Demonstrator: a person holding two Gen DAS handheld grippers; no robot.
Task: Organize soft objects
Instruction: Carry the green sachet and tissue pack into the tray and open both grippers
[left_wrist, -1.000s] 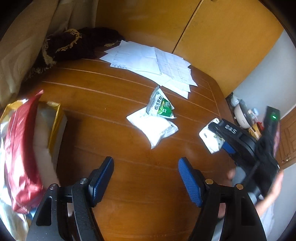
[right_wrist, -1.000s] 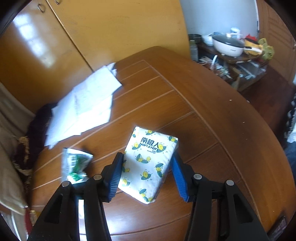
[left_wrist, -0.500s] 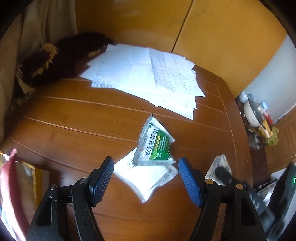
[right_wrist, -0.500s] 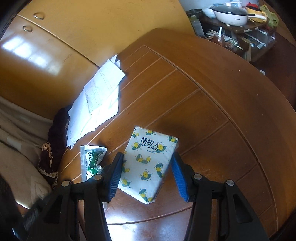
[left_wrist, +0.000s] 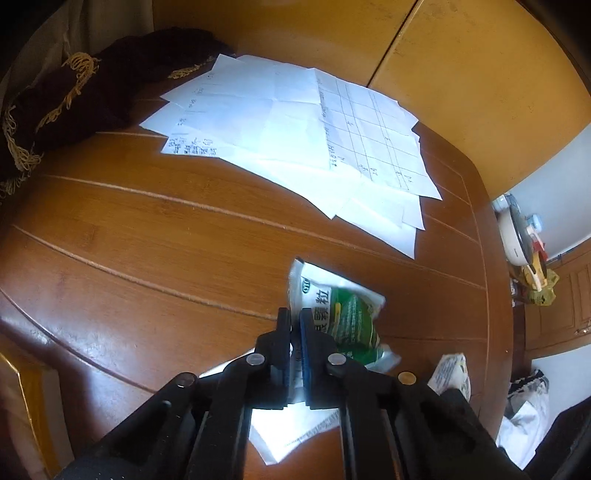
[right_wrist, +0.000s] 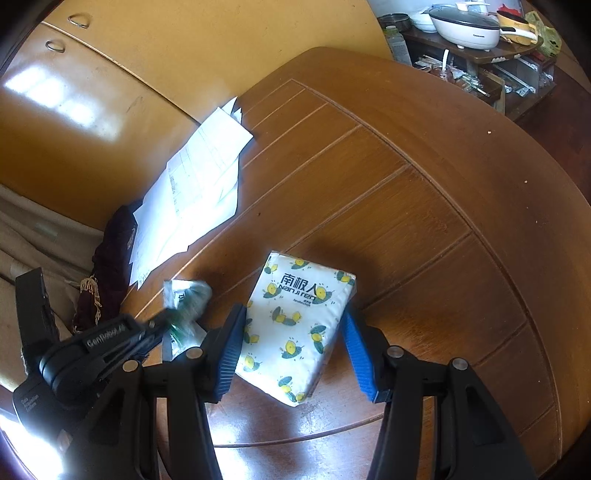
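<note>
On the wooden table (left_wrist: 155, 236), the green-and-white sachet (left_wrist: 345, 314) is pinched at its left edge by the closed left gripper (left_wrist: 294, 321). The lemon-print tissue pack (right_wrist: 297, 325) is clamped between the right gripper (right_wrist: 293, 341) pads, near the loose papers (left_wrist: 295, 147).

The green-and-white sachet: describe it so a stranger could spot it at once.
On the brown wooden table, below the spread of white papers, lies the green-and-white sachet, pinched at its edge by the left claw. Unlike the plain white packet under it, it is green-printed.
</note>
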